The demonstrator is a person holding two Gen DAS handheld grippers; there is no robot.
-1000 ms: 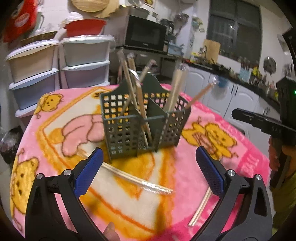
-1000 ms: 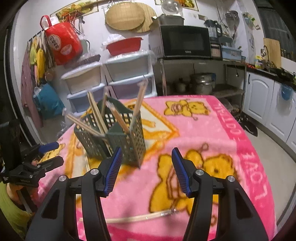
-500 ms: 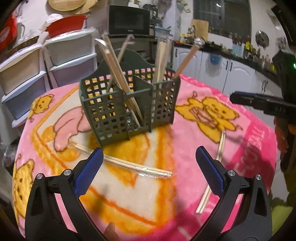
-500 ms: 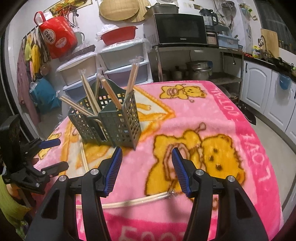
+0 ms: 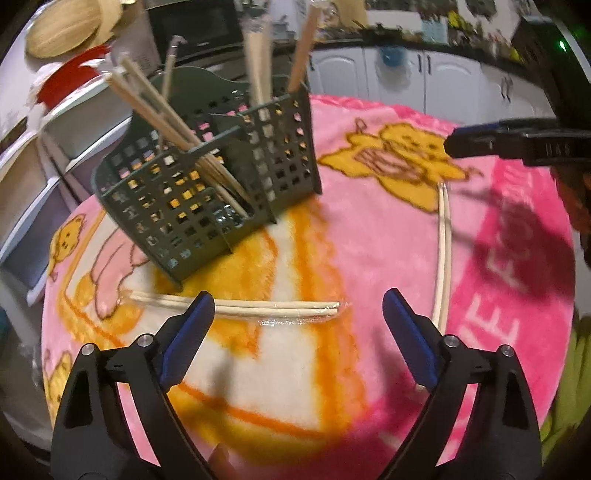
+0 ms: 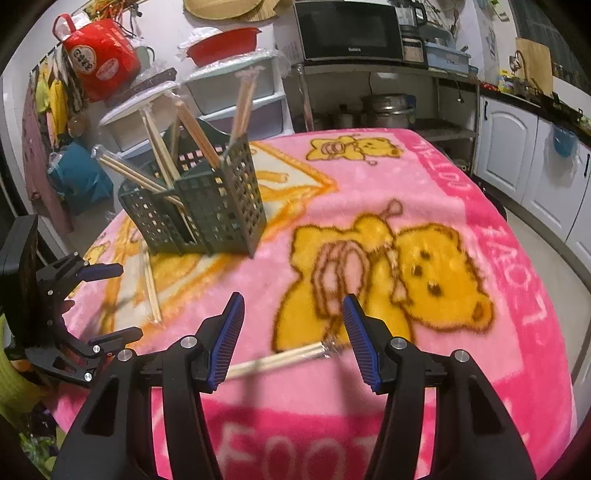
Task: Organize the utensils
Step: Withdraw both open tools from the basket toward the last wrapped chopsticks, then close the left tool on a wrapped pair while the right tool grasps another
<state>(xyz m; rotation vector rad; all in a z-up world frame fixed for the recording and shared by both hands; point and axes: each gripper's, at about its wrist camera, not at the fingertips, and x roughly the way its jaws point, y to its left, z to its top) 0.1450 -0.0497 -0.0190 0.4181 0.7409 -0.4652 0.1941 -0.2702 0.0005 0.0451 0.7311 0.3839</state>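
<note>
Pink bear blanket (image 6: 424, 177) covers the table, microwave (image 6: 347, 31) behind; left gripper (image 5: 297, 317) just narrowing, right gripper (image 6: 293, 321) agape, both empty

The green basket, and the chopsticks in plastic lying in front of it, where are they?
Basket (image 5: 192, 206): left wrist view, on its front mesh wall.
Wrapped chopsticks (image 5: 280, 307): left wrist view, on the middle of the pair.

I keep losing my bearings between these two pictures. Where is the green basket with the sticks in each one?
Left wrist view: the green basket stands upper left of centre, beyond a wrapped pair of chopsticks.
Right wrist view: the green basket stands left of centre, far side of the table.
Shared landmark: the yellow bear on the pink blanket, right of the basket in both.
</note>
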